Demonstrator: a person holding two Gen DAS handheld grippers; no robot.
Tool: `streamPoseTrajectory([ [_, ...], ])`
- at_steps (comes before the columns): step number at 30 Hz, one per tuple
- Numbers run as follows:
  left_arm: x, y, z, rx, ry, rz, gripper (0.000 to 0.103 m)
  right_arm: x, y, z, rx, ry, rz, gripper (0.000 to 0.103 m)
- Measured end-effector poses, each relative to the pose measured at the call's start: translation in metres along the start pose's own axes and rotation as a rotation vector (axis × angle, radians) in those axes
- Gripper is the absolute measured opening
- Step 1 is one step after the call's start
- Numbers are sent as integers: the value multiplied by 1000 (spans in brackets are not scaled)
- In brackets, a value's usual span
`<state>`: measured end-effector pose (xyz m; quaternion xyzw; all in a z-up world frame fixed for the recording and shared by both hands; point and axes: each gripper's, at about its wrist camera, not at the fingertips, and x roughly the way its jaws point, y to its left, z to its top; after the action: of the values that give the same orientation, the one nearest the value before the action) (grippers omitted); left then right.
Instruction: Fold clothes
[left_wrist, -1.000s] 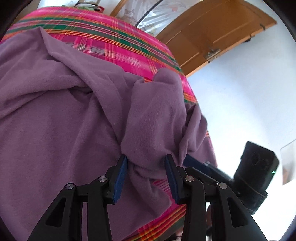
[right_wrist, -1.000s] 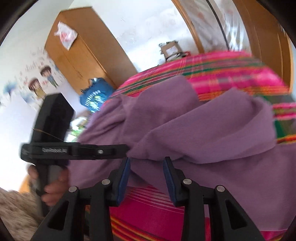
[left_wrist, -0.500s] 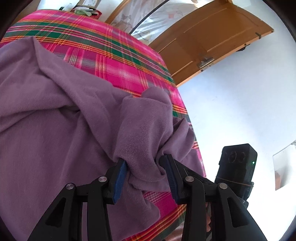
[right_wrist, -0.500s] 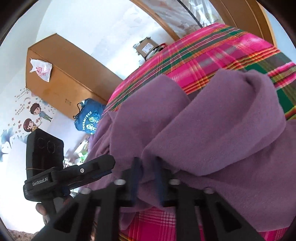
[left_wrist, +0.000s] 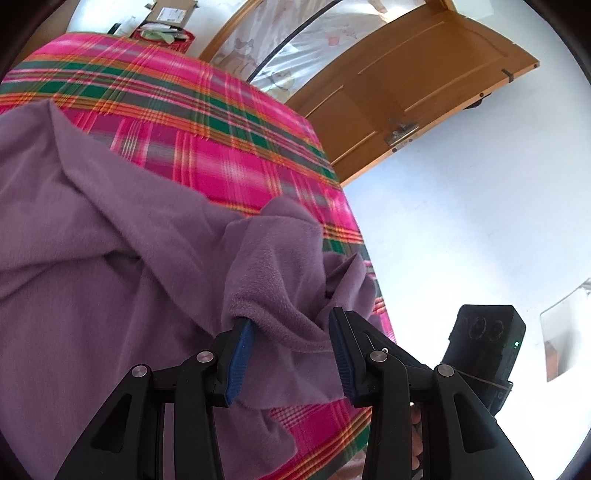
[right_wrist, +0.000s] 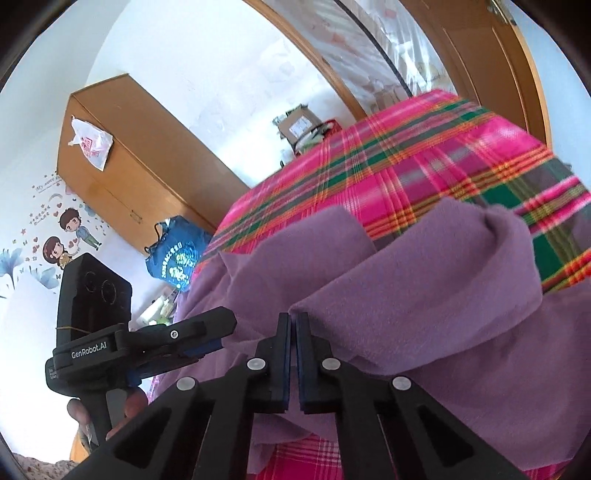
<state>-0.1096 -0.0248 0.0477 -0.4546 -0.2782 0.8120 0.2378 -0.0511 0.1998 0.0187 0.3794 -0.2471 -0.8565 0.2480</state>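
Purple fleece garment (right_wrist: 424, 295) pinched in right gripper (right_wrist: 293, 321), left gripper (left_wrist: 288, 354) agape around fold

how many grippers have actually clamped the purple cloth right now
1. The right gripper is shut on a fold of the purple cloth. The left gripper is open, its jaws apart around a bunched fold at the bed's edge, not yet clamped.

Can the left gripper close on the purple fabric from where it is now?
Probably yes. The left gripper has its jaws open with a bunched fold of the purple garment lying between them, nothing blocking. The right gripper is shut on the cloth nearby.
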Motion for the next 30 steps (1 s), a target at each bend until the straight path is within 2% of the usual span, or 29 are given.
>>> streamPoseTrajectory([
  [11, 17, -5, 36, 24, -9, 29, 43, 5, -3, 39, -42, -75, -69, 3],
  [21, 43, 10, 67, 0, -12, 75, 43, 34, -19, 69, -45, -81, -124, 3],
  [30, 71, 33, 89, -44, 10, 110, 43, 72, -39, 89, -43, -51, -220, 3],
])
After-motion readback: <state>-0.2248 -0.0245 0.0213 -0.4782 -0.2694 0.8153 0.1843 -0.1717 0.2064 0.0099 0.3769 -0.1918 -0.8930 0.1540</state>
